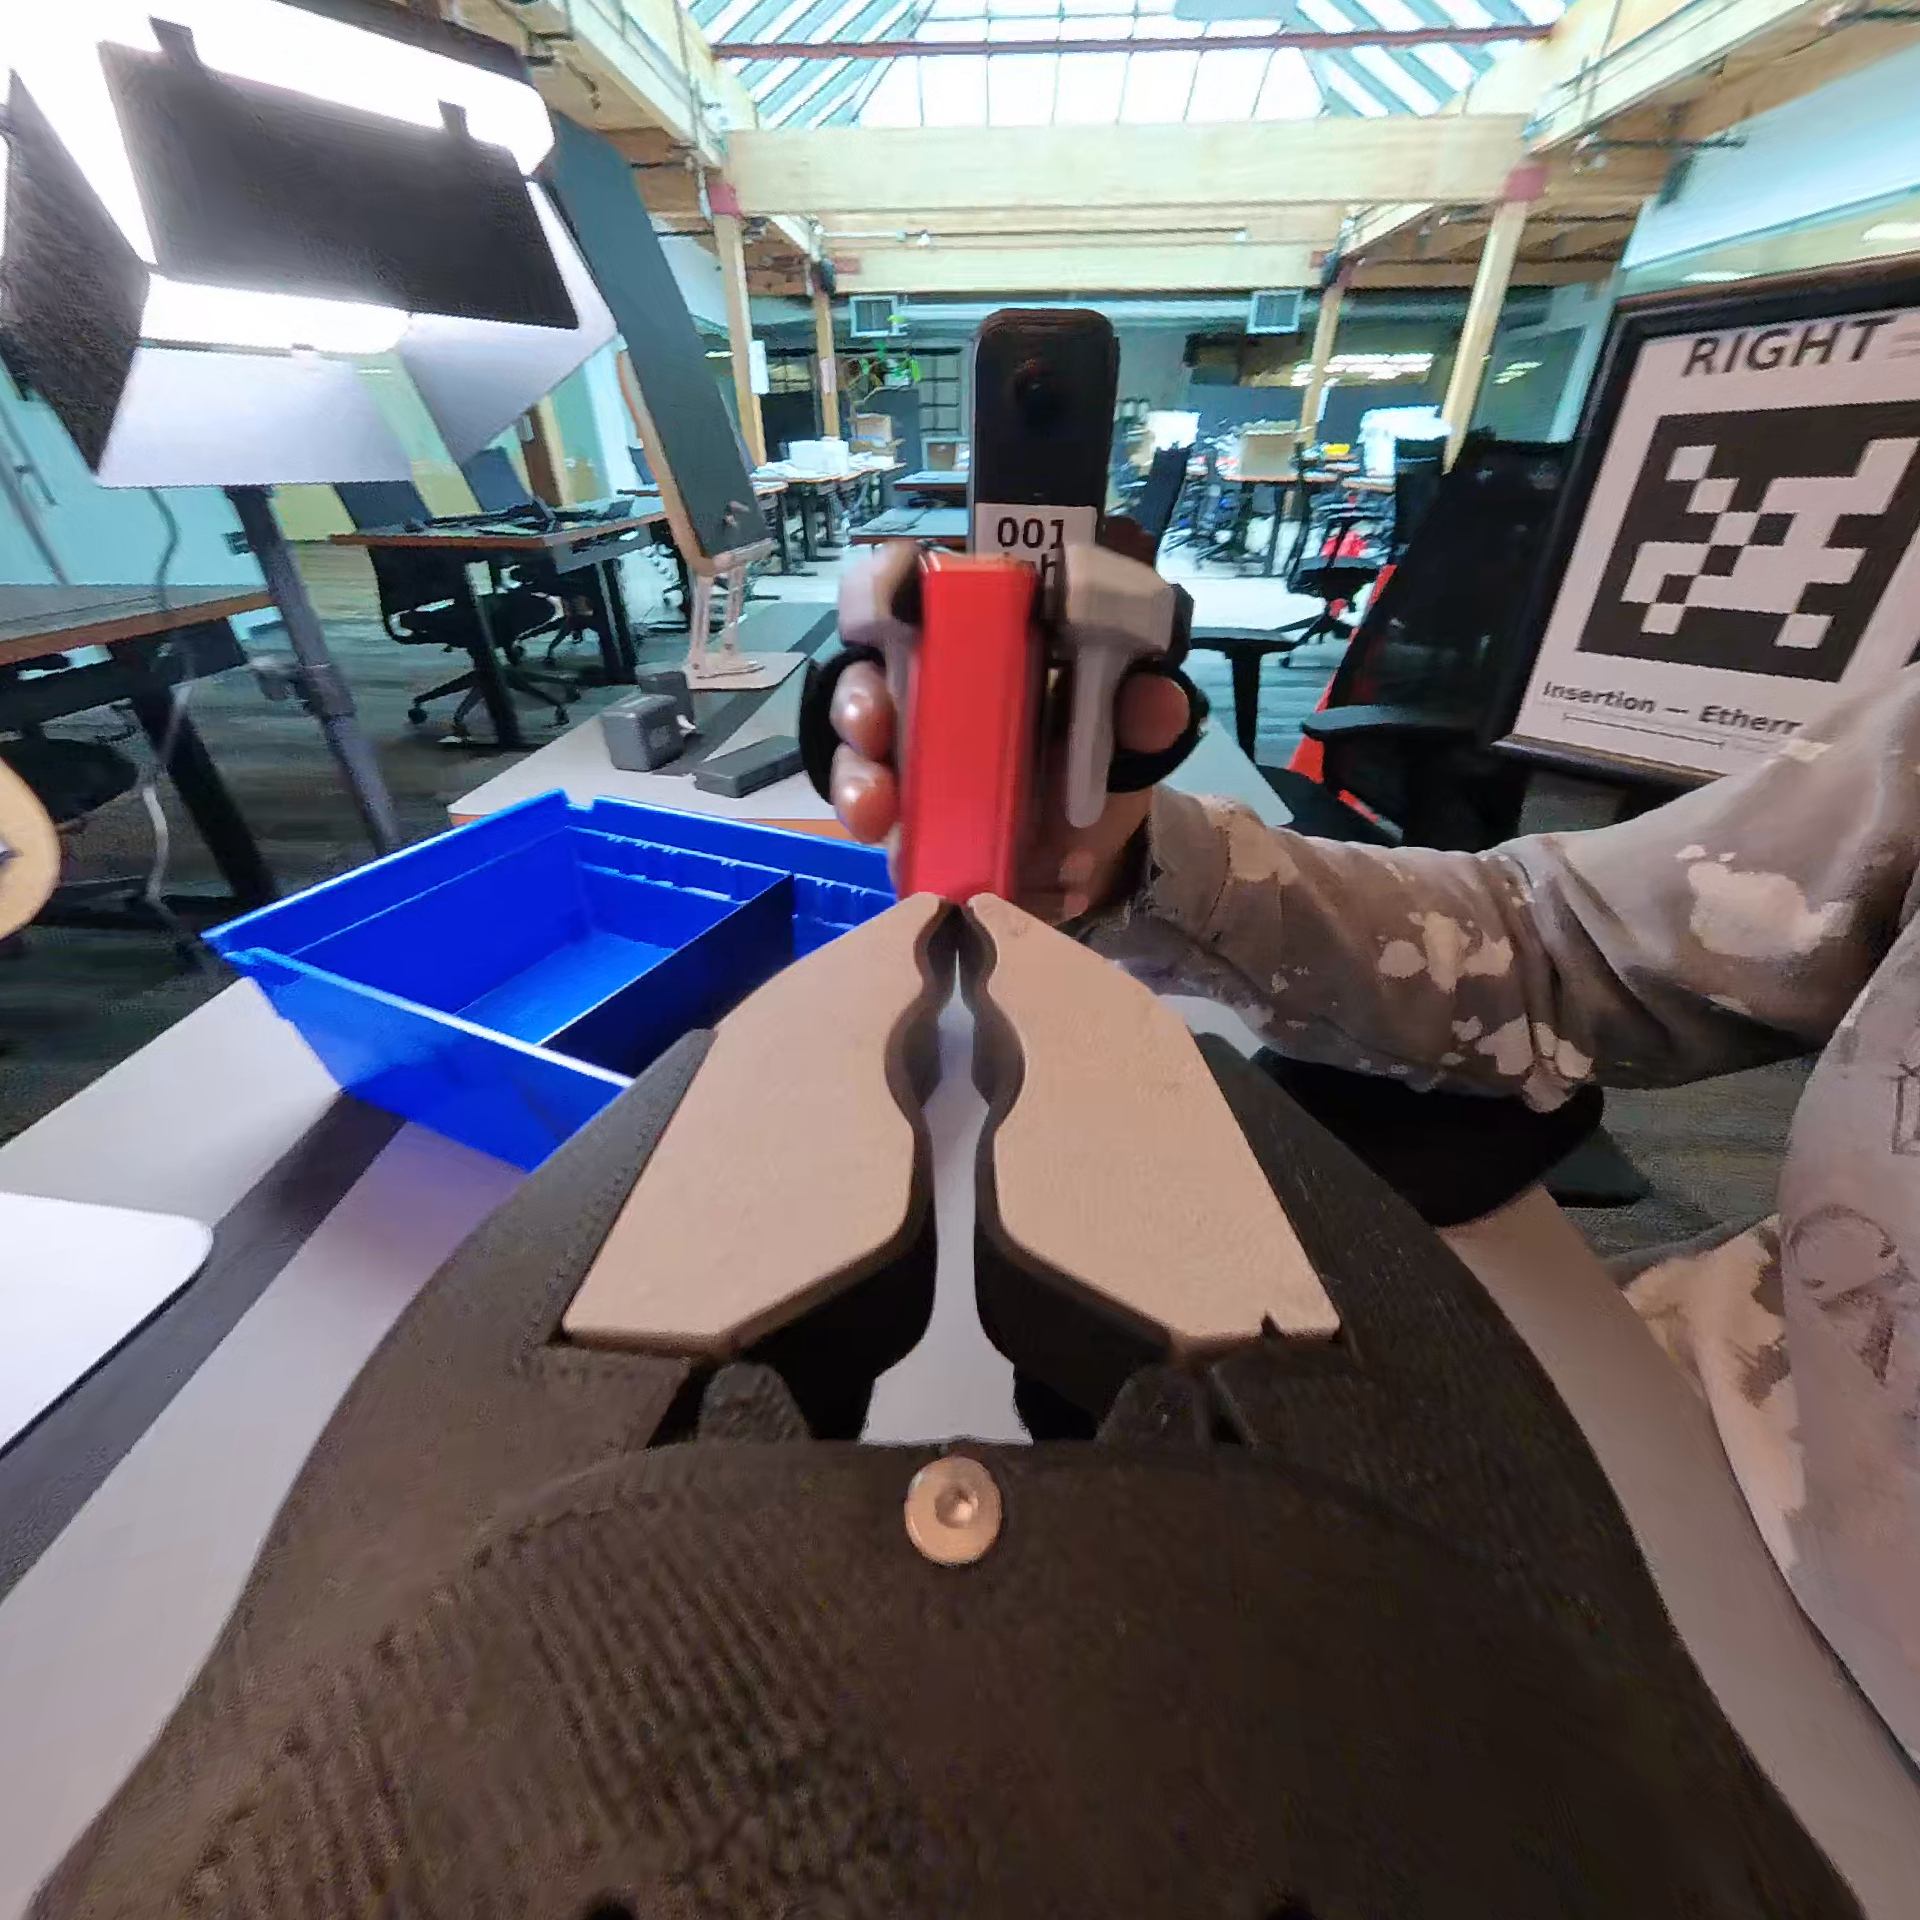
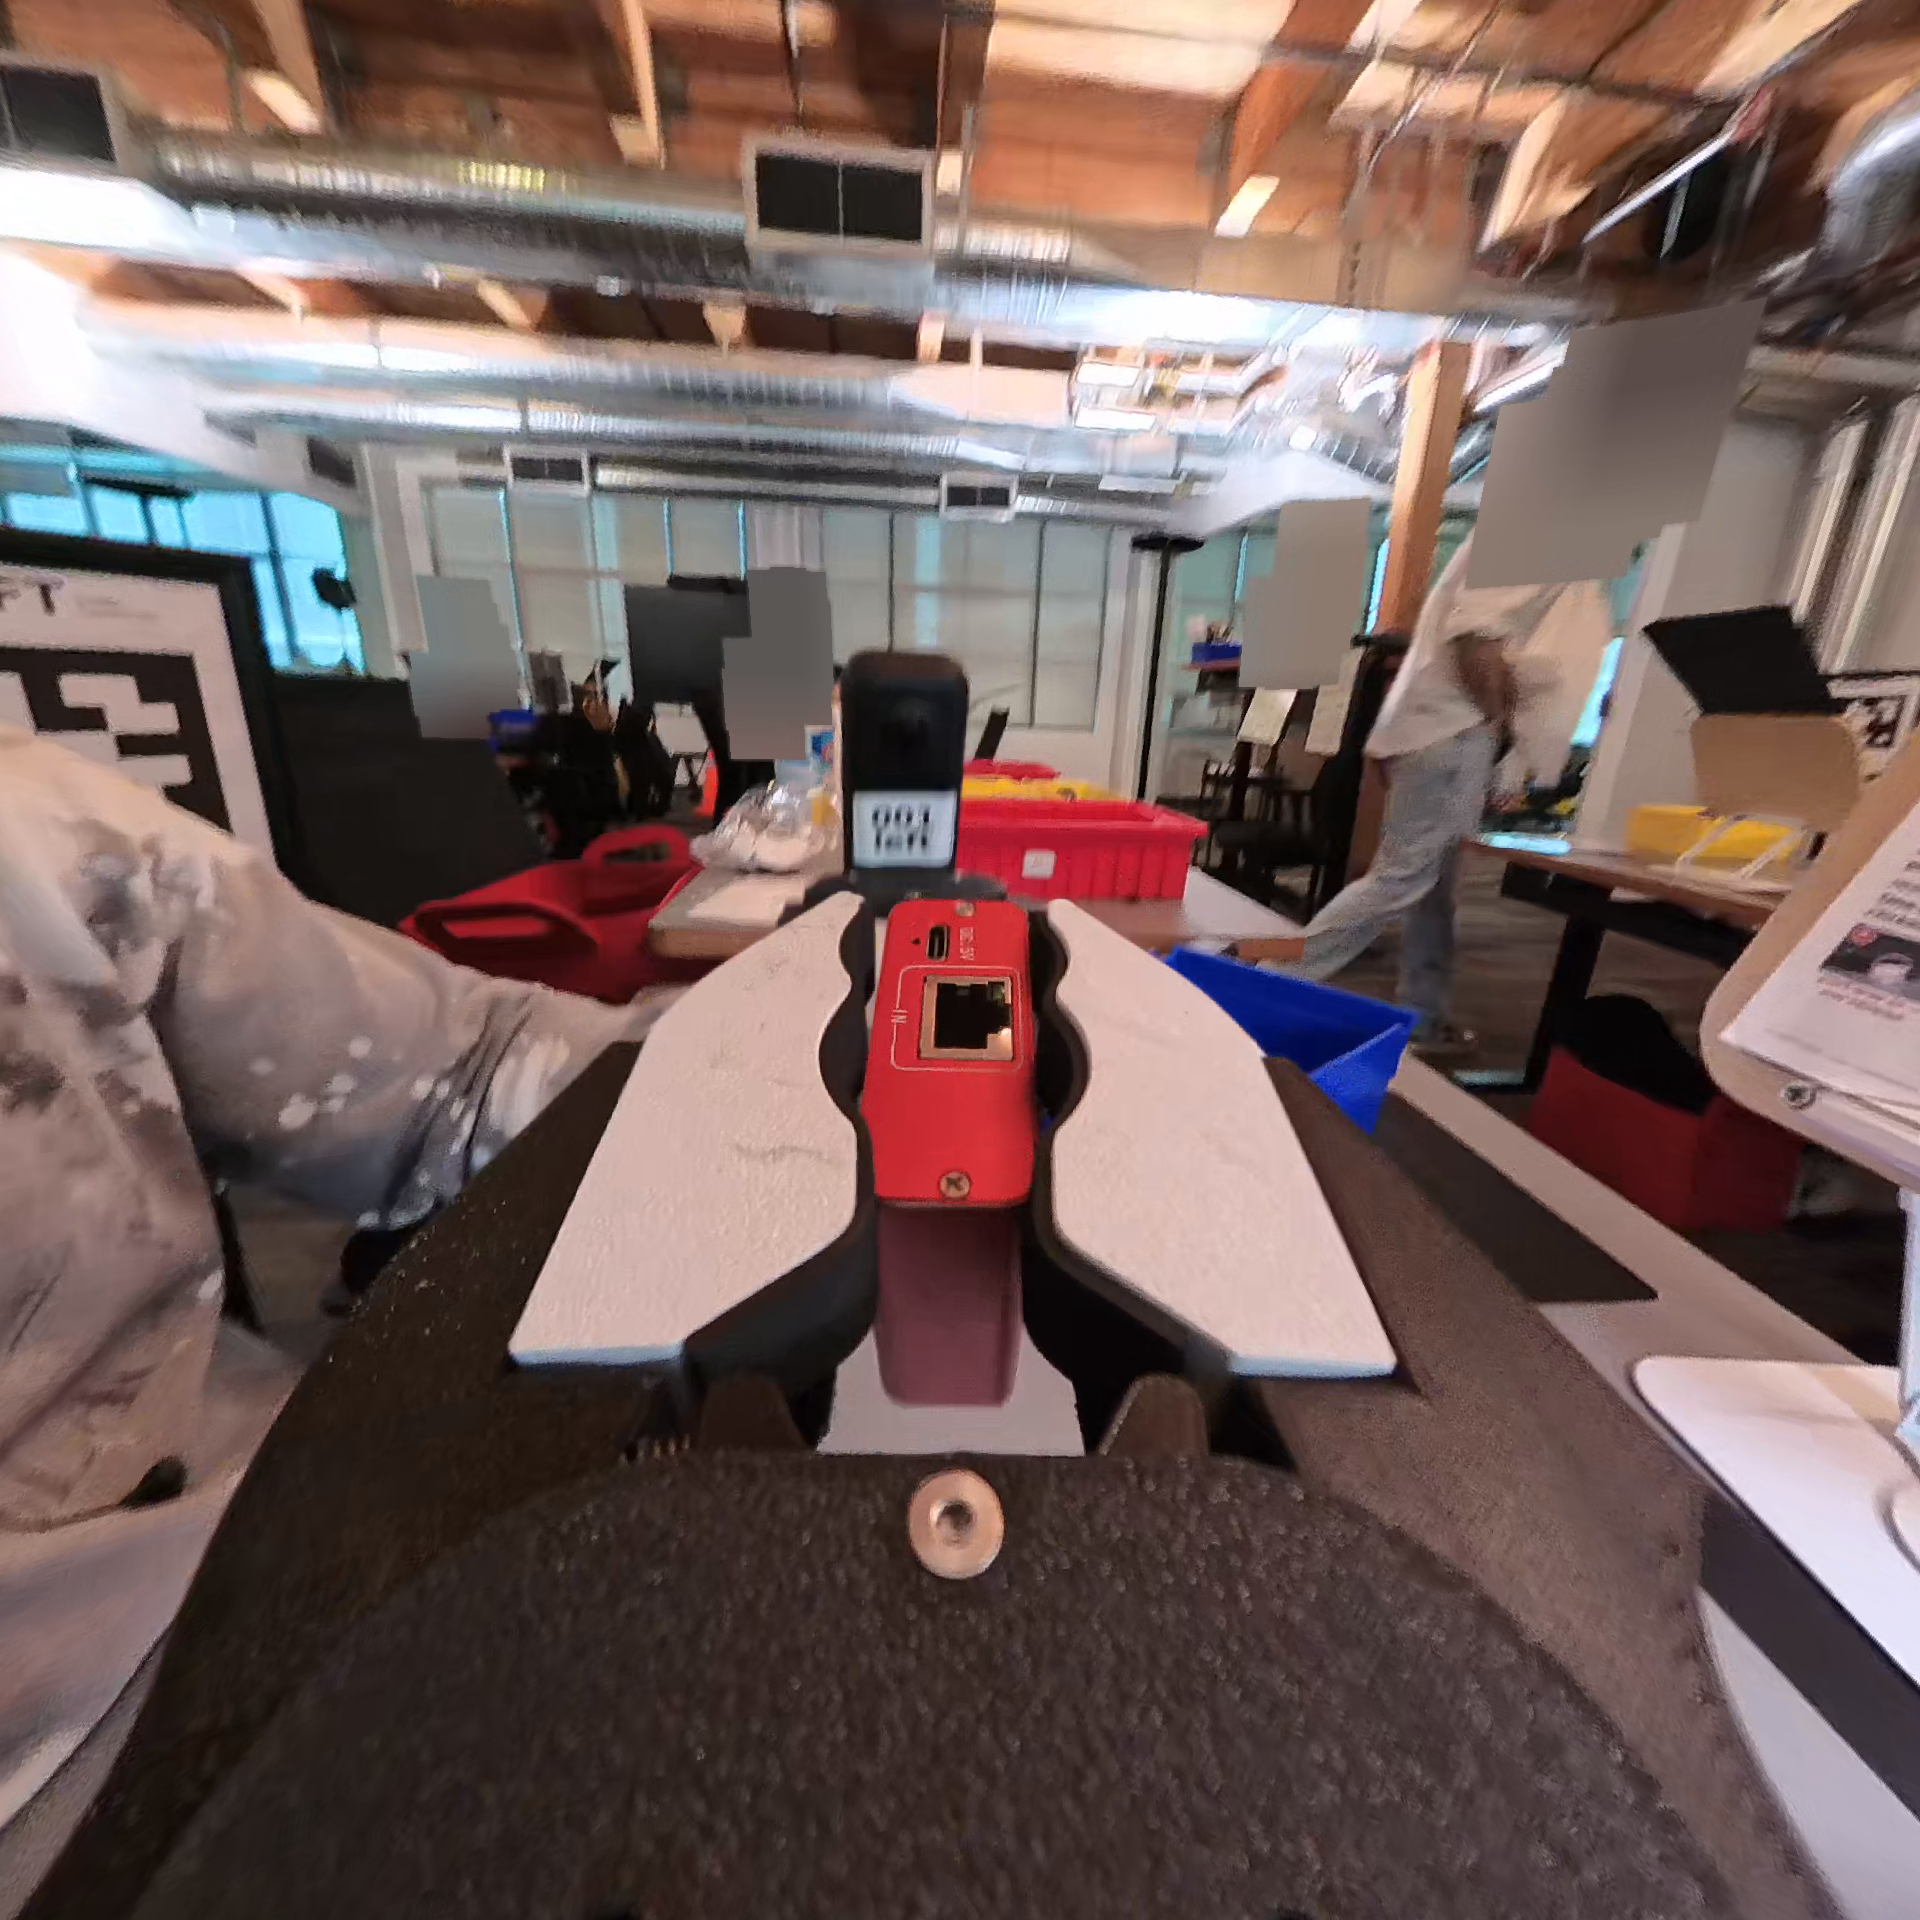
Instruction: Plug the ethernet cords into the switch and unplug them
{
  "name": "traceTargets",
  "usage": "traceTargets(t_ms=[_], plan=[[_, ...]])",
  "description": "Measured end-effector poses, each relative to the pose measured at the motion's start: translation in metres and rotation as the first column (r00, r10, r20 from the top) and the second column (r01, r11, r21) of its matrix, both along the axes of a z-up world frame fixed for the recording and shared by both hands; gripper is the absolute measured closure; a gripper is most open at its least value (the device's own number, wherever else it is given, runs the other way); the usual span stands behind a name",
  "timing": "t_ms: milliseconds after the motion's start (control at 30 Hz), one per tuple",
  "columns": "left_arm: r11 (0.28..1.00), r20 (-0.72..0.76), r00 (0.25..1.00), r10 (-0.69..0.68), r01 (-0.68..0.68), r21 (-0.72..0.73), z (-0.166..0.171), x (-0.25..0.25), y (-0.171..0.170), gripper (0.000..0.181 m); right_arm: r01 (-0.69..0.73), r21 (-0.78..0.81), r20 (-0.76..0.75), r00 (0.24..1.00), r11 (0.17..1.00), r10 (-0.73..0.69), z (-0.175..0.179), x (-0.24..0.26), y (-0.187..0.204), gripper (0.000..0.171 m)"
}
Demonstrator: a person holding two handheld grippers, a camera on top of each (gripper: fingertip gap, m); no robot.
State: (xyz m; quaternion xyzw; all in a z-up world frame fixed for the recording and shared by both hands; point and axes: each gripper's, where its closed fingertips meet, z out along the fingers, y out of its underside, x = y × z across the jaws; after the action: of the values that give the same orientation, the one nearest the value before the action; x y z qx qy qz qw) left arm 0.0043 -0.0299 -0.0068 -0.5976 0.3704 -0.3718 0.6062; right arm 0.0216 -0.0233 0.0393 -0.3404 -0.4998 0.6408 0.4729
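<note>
Now right claw (image 2: 951, 1049) clamped on red switch (image 2: 951, 1081), port end facing back toward camera, likely to present socket for plugging. Left claw (image 1: 961, 914) pinched together, empty, tips just before switch. Hand (image 1: 1049, 748) grips right claw upright above counter (image 1: 208, 1122). Blue bin (image 1: 520, 966) beside. Cords unseen.

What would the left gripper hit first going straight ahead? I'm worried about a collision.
Probably the red switch held in the right gripper; the shut left gripper points at its lower end, apparently very close.
</note>
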Motion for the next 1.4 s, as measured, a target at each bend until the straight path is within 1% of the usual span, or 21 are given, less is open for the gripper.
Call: traceTargets(t_ms=[33, 67, 100, 167, 200, 300, 333, 367, 400, 433, 500, 567, 600, 667, 733, 867, 967, 1100, 1200, 1300, 1400], plan=[[1.0, -0.007, 1.0, -0.001, 0.0, -0.006, 0.002, -0.002, -0.002, 0.181, 0.007, 0.018, 0.019, 1.0, 1.0, -0.007, -0.004, -0.002, 0.0, 0.143], [1.0, -0.021, 1.0, -0.007, 0.007, -0.022, 0.002, -0.002, -0.004, 0.181, 0.047, 0.024, -0.012, 0.999, 0.999, -0.047, -0.002, -0.004, 0.002, 0.143], [0.999, -0.051, 0.999, 0.001, -0.003, -0.038, 0.0, -0.002, -0.003, 0.179, 0.044, 0.009, -0.047, 0.998, 0.999, -0.043, 0.001, -0.004, 0.001, 0.143], [0.999, -0.077, 0.996, 0.039, -0.042, -0.034, -0.005, -0.004, 0.001, 0.155, -0.023, -0.034, -0.065, 0.998, 0.999, 0.021, 0.006, -0.005, -0.006, 0.143], [0.998, -0.064, 0.997, 0.046, -0.049, -0.041, -0.006, -0.005, 0.003, 0.146, -0.018, -0.018, -0.054, 0.998, 1.0, 0.017, 0.004, -0.006, -0.009, 0.143], [0.997, -0.052, 0.999, -0.009, 0.004, -0.081, -0.016, 0.008, 0.0, 0.128, -0.021, 0.018, -0.034, 0.999, 1.0, 0.022, 0.001, -0.01, -0.017, 0.143], [0.997, -0.072, 0.997, -0.022, 0.016, -0.075, -0.021, 0.017, -0.002, 0.128, -0.036, 0.011, -0.038, 0.999, 0.999, 0.037, 0.001, -0.012, -0.02, 0.143], [0.999, -0.108, 0.994, -0.014, 0.01, -0.044, -0.026, 0.024, -0.002, 0.134, -0.049, 0.009, -0.035, 0.998, 0.999, 0.049, 0.0, -0.014, -0.022, 0.143], [1.0, -0.152, 0.988, 0.002, -0.002, -0.003, -0.029, 0.029, -0.002, 0.154, -0.055, 0.016, -0.027, 0.998, 0.998, 0.056, -0.002, -0.015, -0.024, 0.143], [1.0, -0.189, 0.982, 0.011, -0.008, 0.016, -0.03, 0.03, -0.002, 0.154, -0.059, 0.024, -0.029, 0.998, 0.998, 0.059, -0.003, -0.015, -0.025, 0.143], [1.0, -0.171, 0.985, -0.008, 0.011, 0.015, -0.015, 0.02, -0.007, 0.154, -0.048, 0.033, 0.002, 0.999, 0.998, 0.048, -0.003, -0.011, -0.021, 0.143], [0.998, -0.143, 0.99, -0.002, 0.01, 0.055, 0.007, 0.005, -0.014, 0.154, -0.032, 0.108, 0.113, 0.993, 0.994, 0.02, -0.019, -0.012, -0.018, 0.145], [0.997, -0.186, 0.982, 0.015, -0.001, 0.079, 0.01, 0.001, -0.017, 0.154, -0.032, 0.155, 0.161, 0.987, 0.987, 0.007, -0.028, -0.014, -0.019, 0.144], [0.992, -0.27, 0.962, 0.04, -0.006, 0.125, 0.008, -0.001, -0.024, 0.154, -0.048, 0.222, 0.22, 0.976, 0.974, -0.002, -0.04, -0.018, -0.026, 0.144], [0.991, -0.309, 0.95, 0.041, 0.001, 0.135, 0.006, -0.003, -0.028, 0.154, -0.028, 0.295, 0.238, 0.97, 0.955, -0.045, -0.045, -0.022, -0.03, 0.144], [0.987, -0.329, 0.943, 0.046, 0.008, 0.162, 0.005, -0.004, -0.031, 0.154, 0.025, 0.428, 0.279, 0.947, 0.903, -0.158, -0.054, -0.029, -0.033, 0.131], [0.985, -0.325, 0.945, 0.041, 0.017, 0.173, 0.006, -0.005, -0.034, 0.154, 0.027, 0.448, 0.288, 0.942, 0.894, -0.173, -0.055, -0.03, -0.035, 0.131], [0.983, -0.361, 0.932, 0.028, 0.04, 0.178, 0.001, -0.001, -0.037, 0.154, 0.034, 0.483, 0.309, 0.928, 0.875, -0.206, -0.062, -0.035, -0.034, 0.128], [0.982, -0.399, 0.916, 0.034, 0.044, 0.184, -0.004, 0.001, -0.037, 0.154, 0.01, 0.521, 0.334, 0.918, 0.854, -0.214, -0.068, -0.035, -0.038, 0.14], [0.981, -0.411, 0.911, 0.035, 0.047, 0.187, -0.006, 0.001, -0.037, 0.154, 0.007, 0.539, 0.338, 0.914, 0.842, -0.224, -0.07, -0.034, -0.038, 0.142], [0.984, -0.377, 0.926, 0.009, 0.059, 0.17, -0.004, -0.001, -0.038, 0.155, -0.005, 0.511, 0.341, 0.919, 0.859, -0.198, -0.067, -0.035, -0.042, 0.143]])
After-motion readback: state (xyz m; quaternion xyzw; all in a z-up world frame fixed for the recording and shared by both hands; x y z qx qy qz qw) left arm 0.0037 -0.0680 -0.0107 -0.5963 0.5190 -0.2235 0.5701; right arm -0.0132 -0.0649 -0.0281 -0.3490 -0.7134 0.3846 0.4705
